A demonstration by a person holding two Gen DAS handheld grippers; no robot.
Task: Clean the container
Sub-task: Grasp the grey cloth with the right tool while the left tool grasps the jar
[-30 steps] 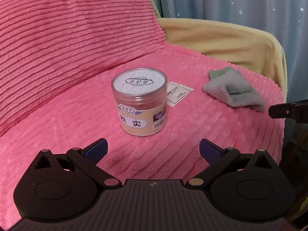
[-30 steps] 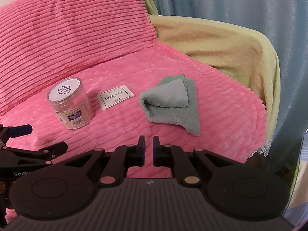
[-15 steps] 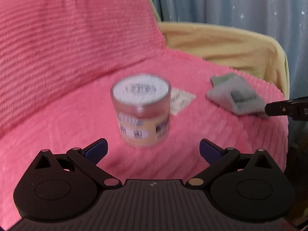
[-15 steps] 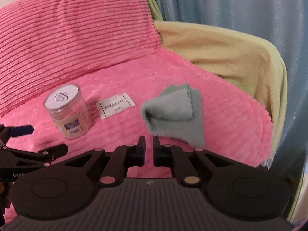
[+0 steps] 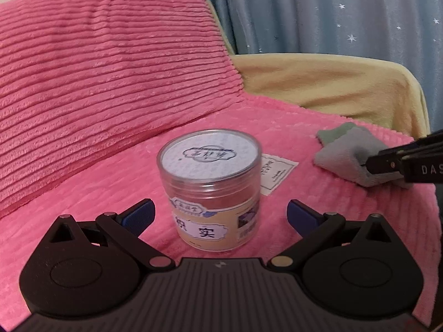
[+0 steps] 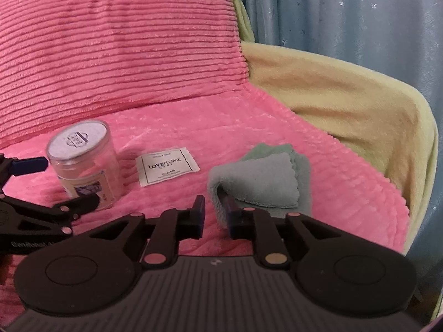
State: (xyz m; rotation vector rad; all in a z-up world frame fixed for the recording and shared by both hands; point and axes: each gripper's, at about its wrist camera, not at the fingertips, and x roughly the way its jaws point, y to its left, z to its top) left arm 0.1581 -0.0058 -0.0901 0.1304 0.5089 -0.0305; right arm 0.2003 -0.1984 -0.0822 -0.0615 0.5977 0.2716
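Since a second ago both grippers are coming in closer: the jar point(image 5: 210, 191) is looming bigger between the left gripper point(image 5: 220, 215) fingers, and the right gripper point(image 6: 214, 215) jaws, which were nearly pressed together, are now sitting slightly apart right at the near edge of the cloth point(image 6: 263, 185). The left one's jaws are hanging wide apart, blue pads either side of the jar, not touching it as far as I can tell.

The jar is standing upright on the pink blanket point(image 5: 83, 182), long axis vertical, lid facing up, printed label facing the left camera. It's a short round cylinder, clear plastic walls, a white patterned lid, and a cream label wrapping the lower half.

The cloth is a fluffy grey-green towel, folded over, lying flat off to the jar's right. Between them a small white fabric tag point(image 6: 167, 170) is lying flat. The blanket is a ribbed plush thing covering the seat and backrest, with yellow fleece point(image 6: 346, 110) showing beyond it and a blue star curtain point(image 5: 332, 13) hanging behind.
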